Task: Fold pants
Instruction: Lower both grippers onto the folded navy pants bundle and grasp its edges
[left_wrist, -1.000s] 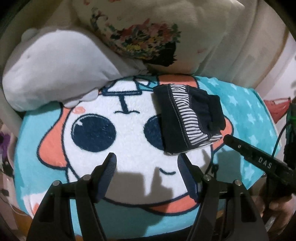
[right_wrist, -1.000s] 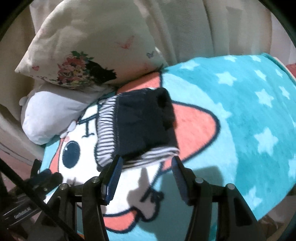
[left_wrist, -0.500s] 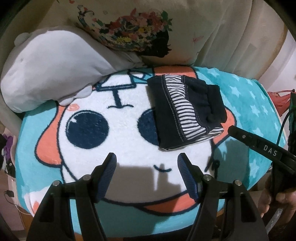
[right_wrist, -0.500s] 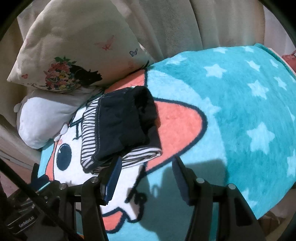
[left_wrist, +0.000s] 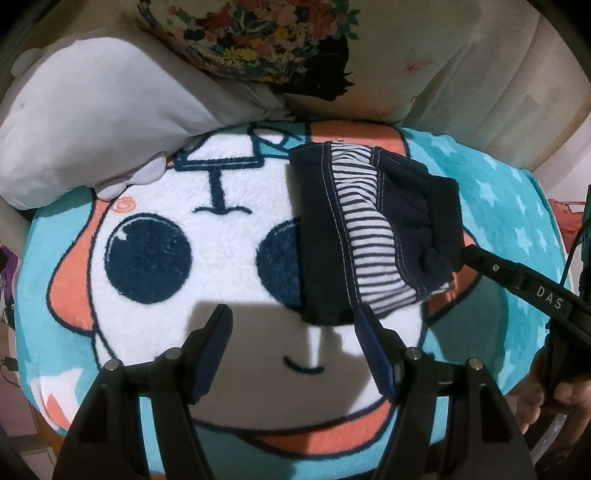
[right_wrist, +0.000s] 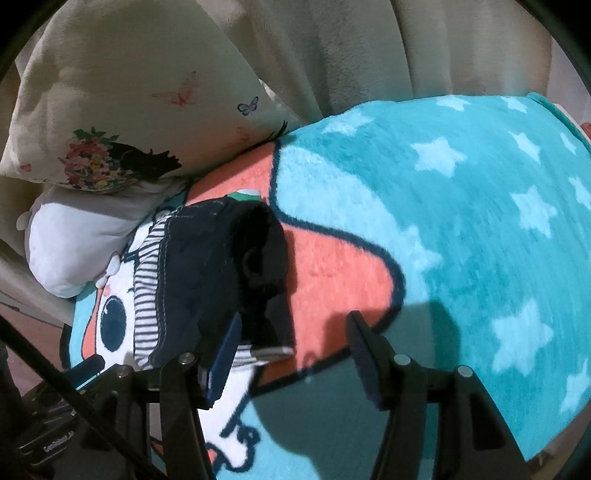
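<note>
The folded pants (left_wrist: 373, 232), dark navy with a blue-and-white striped band, lie in a compact bundle on the teal cartoon blanket (left_wrist: 155, 206). They also show in the right wrist view (right_wrist: 214, 280). My left gripper (left_wrist: 293, 321) is open and empty, just in front of the bundle's near edge. My right gripper (right_wrist: 293, 332) is open and empty, its left finger beside the bundle's right end. One right finger also shows in the left wrist view (left_wrist: 517, 280), touching or nearly touching the bundle's right side.
A floral cream pillow (left_wrist: 277, 40) and a white plush pillow (left_wrist: 92, 110) lean at the back. A beige sofa back (right_wrist: 406, 48) rises behind. The starred teal blanket (right_wrist: 461, 206) spreads to the right.
Both grippers have moved closer to the folded pants, which lie unmoved. The jaws have stayed open.
</note>
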